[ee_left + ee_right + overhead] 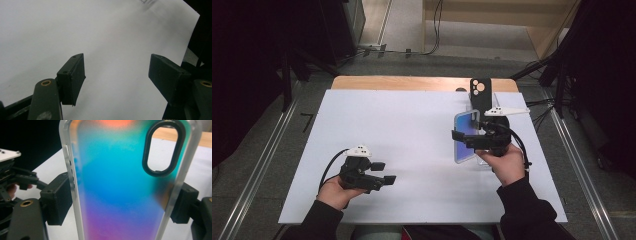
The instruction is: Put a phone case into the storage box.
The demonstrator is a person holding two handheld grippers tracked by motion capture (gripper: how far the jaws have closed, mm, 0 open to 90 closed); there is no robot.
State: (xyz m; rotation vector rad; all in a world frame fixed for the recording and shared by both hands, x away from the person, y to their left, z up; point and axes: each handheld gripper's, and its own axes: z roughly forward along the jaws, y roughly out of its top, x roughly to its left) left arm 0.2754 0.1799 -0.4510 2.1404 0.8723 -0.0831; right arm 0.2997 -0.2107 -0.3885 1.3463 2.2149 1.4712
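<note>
We note the iridescent phone case (120, 185) clamped across its width between the jaws of the right gripper (466, 140), held above the right half of the white table (402, 130). A black phone case (480, 95) stands just beyond it at the far edge. The left gripper (382, 172) rests at the near left, jaws apart and holding nothing.

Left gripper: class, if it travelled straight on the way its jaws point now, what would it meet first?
Probably just the white table sheet. The left gripper stands open with nothing between its jaws; depth is hard to judge.
</note>
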